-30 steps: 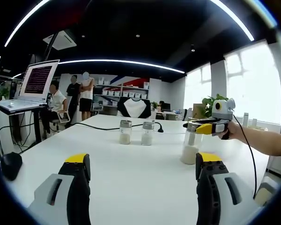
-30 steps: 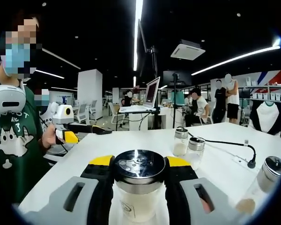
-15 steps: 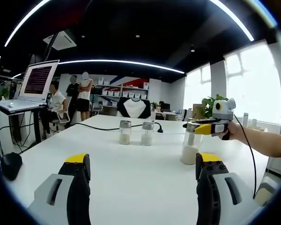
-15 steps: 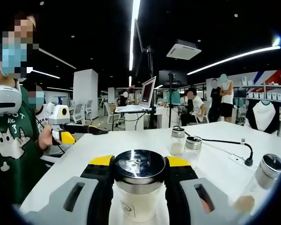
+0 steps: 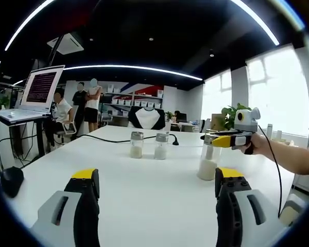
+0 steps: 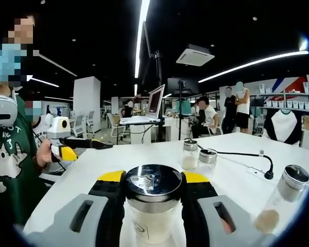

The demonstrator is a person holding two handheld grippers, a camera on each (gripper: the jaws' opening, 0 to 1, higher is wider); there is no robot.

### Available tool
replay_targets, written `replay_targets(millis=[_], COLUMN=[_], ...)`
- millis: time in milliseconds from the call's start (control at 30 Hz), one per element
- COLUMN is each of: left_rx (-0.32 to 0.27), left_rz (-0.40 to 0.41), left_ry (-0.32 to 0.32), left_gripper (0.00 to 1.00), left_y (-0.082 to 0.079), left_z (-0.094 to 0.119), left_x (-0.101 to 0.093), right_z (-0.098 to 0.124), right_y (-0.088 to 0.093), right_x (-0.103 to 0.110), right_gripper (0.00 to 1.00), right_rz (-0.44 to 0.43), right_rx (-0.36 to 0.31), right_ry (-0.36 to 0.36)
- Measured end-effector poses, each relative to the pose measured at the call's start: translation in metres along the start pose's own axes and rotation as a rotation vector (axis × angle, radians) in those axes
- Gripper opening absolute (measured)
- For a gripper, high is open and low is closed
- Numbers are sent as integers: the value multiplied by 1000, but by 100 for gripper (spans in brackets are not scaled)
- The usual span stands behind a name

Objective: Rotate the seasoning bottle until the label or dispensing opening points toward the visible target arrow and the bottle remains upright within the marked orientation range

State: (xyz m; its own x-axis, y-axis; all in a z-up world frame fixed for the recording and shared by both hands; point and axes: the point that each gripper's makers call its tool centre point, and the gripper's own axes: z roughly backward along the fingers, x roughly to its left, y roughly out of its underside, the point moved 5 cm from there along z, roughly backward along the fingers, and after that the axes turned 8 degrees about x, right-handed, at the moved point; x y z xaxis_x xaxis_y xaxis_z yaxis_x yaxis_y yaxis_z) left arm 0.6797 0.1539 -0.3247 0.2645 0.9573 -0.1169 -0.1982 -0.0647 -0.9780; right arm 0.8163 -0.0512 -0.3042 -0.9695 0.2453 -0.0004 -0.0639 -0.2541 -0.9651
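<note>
- While the right gripper (image 6: 153, 188) has its yellow-tipped fingers (image 6: 112, 177) pressed against both sides of the seasoning bottle (image 6: 153, 206), the bottle stands upright on the white counter (image 6: 232, 177), its shiny perforated lid facing the right gripper view.
- From the left gripper view, that same bottle (image 5: 208, 160) sits toward the counter's right side, with the right gripper clamped round its neck and a person's forearm (image 5: 291, 154) behind it.
- The left gripper (image 5: 157, 180) hovers over bare counter (image 5: 154, 200) with its fingers (image 5: 85, 177) spread wide and nothing between them.
- Two small glass shakers (image 5: 137, 144) stand side by side farther back, near a black gooseneck microphone cable (image 5: 108, 139).
- Another shaker (image 6: 288, 193) stands to the right in the right gripper view.
- An open laptop (image 5: 36, 95) sits on a stand beyond the counter's edge.
</note>
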Motion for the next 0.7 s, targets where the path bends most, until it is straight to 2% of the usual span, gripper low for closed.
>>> replay_targets(millis=[700], left_rx=[-6], left_rz=[0], left_ry=[2], left_gripper=[98], left_y=[-2], left_z=[2], left_x=[-2], right_z=[-1], right_y=[1], right_x=[2], right_gripper=[40], right_rz=[-33], right_rx=[-18], right_ry=[105])
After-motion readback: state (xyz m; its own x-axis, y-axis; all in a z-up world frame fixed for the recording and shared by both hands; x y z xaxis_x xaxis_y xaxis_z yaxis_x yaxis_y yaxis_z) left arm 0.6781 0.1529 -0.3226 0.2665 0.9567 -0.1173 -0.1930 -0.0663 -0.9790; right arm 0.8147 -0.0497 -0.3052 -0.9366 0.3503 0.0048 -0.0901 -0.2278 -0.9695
